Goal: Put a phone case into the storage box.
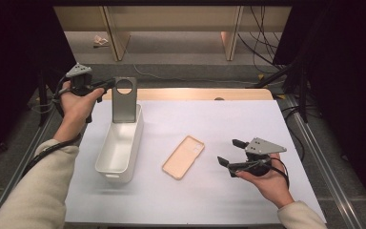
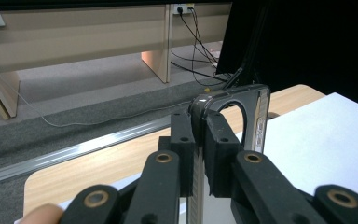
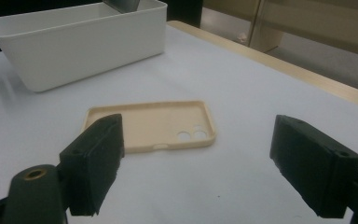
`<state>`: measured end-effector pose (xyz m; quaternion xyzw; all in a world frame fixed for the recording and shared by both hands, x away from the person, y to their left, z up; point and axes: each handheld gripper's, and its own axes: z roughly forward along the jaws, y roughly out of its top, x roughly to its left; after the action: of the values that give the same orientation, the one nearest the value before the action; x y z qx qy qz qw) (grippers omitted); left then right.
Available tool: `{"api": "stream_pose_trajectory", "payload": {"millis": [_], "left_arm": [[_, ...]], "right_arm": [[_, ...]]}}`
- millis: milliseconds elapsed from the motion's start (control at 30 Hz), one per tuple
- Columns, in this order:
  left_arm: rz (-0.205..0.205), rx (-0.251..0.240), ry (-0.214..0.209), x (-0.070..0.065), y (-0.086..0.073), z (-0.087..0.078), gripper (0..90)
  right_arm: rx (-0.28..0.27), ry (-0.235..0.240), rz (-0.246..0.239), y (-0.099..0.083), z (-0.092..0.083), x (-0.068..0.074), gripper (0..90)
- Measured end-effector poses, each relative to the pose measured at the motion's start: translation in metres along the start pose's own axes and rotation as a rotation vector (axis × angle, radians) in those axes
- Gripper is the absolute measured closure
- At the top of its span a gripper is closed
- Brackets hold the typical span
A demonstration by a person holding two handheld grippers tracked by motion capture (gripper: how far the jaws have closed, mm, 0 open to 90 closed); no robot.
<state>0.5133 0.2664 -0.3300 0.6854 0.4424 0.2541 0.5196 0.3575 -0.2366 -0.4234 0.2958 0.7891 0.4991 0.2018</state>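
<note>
The left gripper is clenched on the top edge of a grey, transparent phone case standing upright in the white plastic bin, while the right gripper is released near a flat beige phone case.

Grey phone case, beige case (peach-tinted), white bin, black tongs.

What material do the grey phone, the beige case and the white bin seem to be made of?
Grey phone: probably metal or glass back, with a smooth satin sheen and a glossy rim in the left gripper view.
Beige case: likely soft silicone or matte plastic, dull, thin-walled, with molded camera holes.
White bin: plastic, semi-matte, with rounded molded corners.
</note>
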Motion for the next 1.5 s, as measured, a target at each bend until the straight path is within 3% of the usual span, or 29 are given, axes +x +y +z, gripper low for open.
{"api": "stream_pose_trajectory", "payload": {"millis": [500,700,1500], "left_arm": [[-0.027,0.029,0.004,0.01,-0.013,0.029,82.7],[-0.013,0.047,0.008,0.011,-0.016,0.036,82.7],[-0.061,0.057,0.041,0.022,-0.031,0.048,82.4]], "right_arm": [[0.002,0.005,0.0,-0.001,0.001,-0.001,18.7],[0.005,0.003,-0.001,-0.001,0.001,-0.001,18.7],[0.011,0.008,-0.007,-0.002,0.001,-0.001,18.7]]}}
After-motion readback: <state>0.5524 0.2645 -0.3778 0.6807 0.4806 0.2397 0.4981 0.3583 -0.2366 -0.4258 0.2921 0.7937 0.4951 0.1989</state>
